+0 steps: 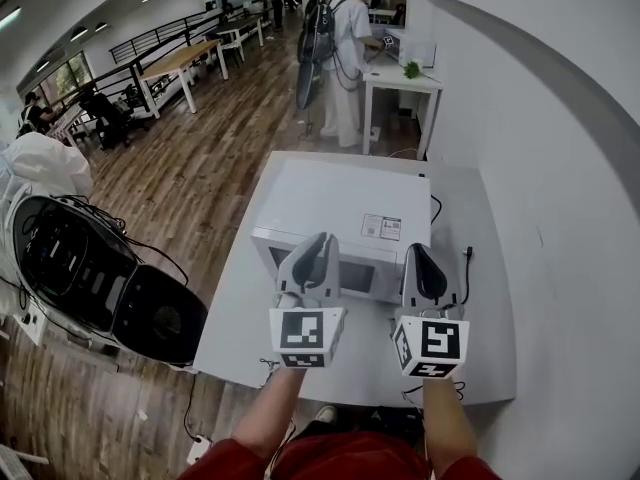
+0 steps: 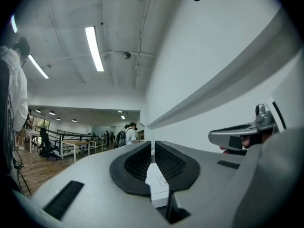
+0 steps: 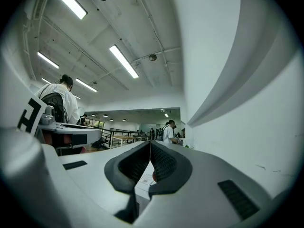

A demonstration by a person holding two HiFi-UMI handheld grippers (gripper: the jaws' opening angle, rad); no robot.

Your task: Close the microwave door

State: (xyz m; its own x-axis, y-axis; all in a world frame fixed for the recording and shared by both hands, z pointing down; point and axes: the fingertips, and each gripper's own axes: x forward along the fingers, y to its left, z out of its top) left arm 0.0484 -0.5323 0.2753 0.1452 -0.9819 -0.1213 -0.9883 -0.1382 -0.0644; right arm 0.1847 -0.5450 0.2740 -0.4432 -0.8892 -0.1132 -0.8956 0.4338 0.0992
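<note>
The white microwave stands on a pale table, and its door lies flush with the front. Both grippers hang side by side above the microwave's front edge, pointing roughly level. My left gripper has its jaws a narrow slit apart with nothing in them; a strip of the microwave shows through the slit. My right gripper has its tips together and empty, with the microwave below. Neither gripper touches the microwave.
A white wall runs close along the right. A black chair-like object with cables sits on the wood floor at left. A black cable lies by the microwave. A person stands at a white desk beyond.
</note>
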